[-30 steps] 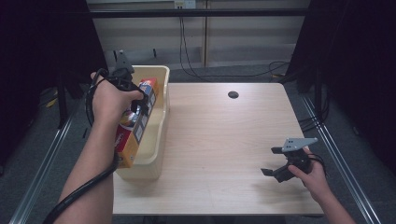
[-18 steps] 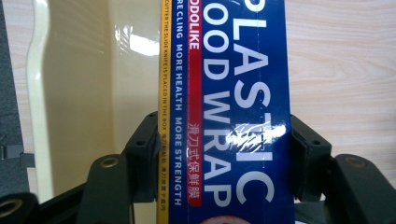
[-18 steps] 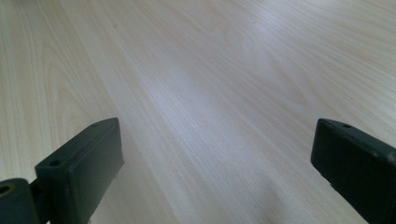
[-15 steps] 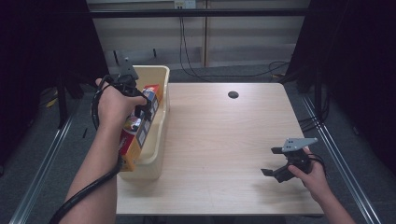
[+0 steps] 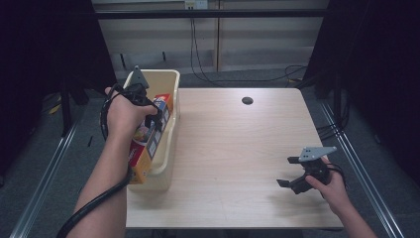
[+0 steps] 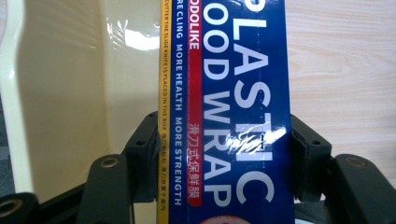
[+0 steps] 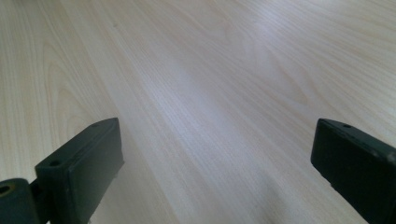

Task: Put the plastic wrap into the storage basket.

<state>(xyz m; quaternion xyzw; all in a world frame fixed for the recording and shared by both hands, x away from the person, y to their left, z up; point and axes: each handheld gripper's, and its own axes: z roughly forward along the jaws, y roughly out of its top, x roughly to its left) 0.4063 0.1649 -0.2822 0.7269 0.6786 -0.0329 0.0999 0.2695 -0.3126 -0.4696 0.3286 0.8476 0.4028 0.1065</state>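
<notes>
A long blue plastic wrap box (image 6: 233, 107) with white lettering and a yellow edge lies lengthwise in the cream plastic bin (image 5: 168, 87) at the table's left edge. My left gripper (image 5: 146, 106) is over the bin, shut on that box (image 5: 148, 144); in the left gripper view (image 6: 222, 154) both black jaws press against its sides. My right gripper (image 5: 289, 172) stands open near the table's front right corner, held low over bare wood. In the right gripper view (image 7: 215, 168) its jaws are wide apart with nothing between them.
The light wooden table (image 5: 233, 148) has a round cable hole (image 5: 247, 100) near its far edge. Cables hang behind the table by a low wall. Dark curtains stand on both sides. A metal rail (image 5: 44, 183) runs along the floor at left.
My left hand and gripper have moved a little toward the table and nearer with the plastic wrap box, over the bin. The right gripper has stayed in place, open.
</notes>
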